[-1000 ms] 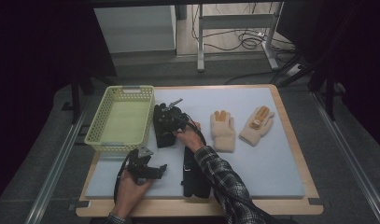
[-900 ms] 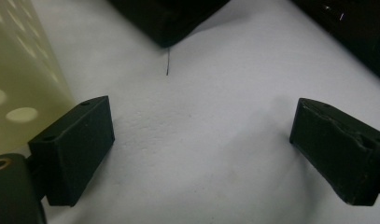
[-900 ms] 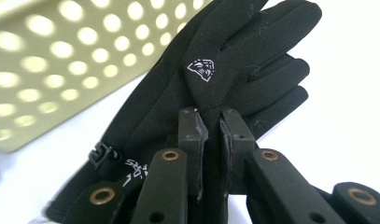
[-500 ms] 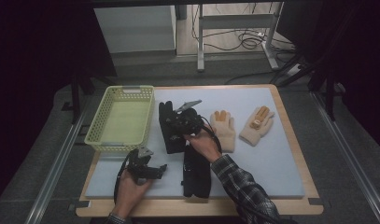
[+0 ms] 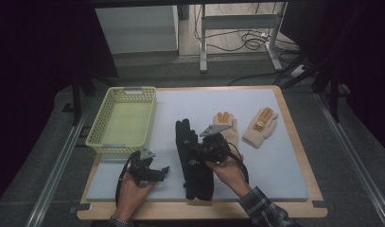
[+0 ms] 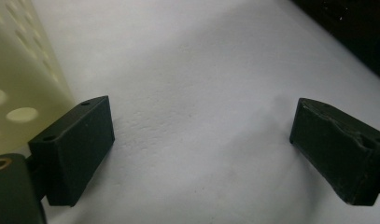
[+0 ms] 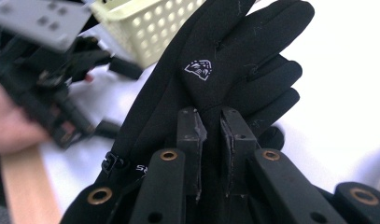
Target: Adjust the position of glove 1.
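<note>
Right gripper view has a black glove [image 7: 225, 79] pinched between the right gripper's [image 7: 211, 140] fingers [image 7: 190, 135], which are clenched on its fabric with only a narrow gap left; a small white logo sits on the back of the glove, and its fingertips point up and away. From the high view, that glove [image 5: 186, 142] is 1 of 2 black gloves lying together near the middle of the pale tabletop [image 5: 280, 165], the other black glove [image 5: 199, 177] closer to the front edge. The right gripper [image 5: 199, 152] lies over them. Just beyond it lie 2 cream gloves [image 5: 258, 127] with orange patches. The left gripper [image 5: 164, 170] hovers low near the front edge, close to the yellow basket [image 5: 121, 142]; its fingers [image 6: 73, 149] stand released, wide apart, with bare tabletop between them.
</note>
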Tool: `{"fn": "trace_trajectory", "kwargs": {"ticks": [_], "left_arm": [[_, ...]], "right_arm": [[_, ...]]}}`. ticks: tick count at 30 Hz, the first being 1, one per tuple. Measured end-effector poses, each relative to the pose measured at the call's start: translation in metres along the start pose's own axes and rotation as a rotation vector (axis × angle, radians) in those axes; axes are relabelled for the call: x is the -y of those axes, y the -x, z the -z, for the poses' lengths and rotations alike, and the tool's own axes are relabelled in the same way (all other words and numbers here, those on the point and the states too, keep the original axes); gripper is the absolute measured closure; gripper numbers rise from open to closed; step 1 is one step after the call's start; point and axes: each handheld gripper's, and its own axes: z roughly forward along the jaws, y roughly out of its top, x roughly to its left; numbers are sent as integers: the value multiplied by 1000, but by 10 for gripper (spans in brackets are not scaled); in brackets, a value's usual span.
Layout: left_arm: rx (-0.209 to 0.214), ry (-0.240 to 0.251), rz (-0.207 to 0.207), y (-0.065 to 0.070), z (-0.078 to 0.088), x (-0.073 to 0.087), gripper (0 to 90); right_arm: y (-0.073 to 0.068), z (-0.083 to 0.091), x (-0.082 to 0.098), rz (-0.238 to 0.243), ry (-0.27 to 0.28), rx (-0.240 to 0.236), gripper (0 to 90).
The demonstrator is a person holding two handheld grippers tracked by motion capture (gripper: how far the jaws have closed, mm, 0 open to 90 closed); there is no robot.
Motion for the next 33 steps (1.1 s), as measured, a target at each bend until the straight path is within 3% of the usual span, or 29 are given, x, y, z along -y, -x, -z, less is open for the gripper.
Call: {"fn": "trace_trajectory", "kwargs": {"ticks": [4, 9, 11, 13, 15, 20, 25, 27, 29, 31, 33], "left_arm": [[1, -3, -2, 0, 0, 0, 68], [0, -3, -4, 0, 0, 0, 67], [-1, -3, -4, 0, 0, 0, 68], [-1, -5, -6, 0, 0, 0, 68], [0, -4, -4, 0, 0, 0, 67], [0, -1, 0, 0, 0, 0, 67], [0, -1, 0, 0, 0, 0, 67], [0, -2, -5, 0, 0, 0, 68], [-1, -3, -6, 0, 0, 0, 67], [-1, -4, -5, 0, 0, 0, 67], [0, -4, -7, 0, 0, 0, 68]], "right_arm": [[-12, 8, 20, -1, -11, 9, 782], [-15, -1, 48, -1, -49, 37, 771], [-12, -6, 59, -17, -66, 32, 707], [-11, -6, 63, -11, -64, 16, 578], [-9, -1, 60, 12, -63, 26, 518], [-1, 5, 41, 57, -37, 53, 543], [3, -23, 29, 90, -64, 45, 537], [6, -37, 26, 108, -76, 85, 521], [12, -51, 24, 94, -101, 97, 529], [17, -62, 26, 43, -139, 75, 668], [20, -64, 26, 3, -121, 31, 839]]}}
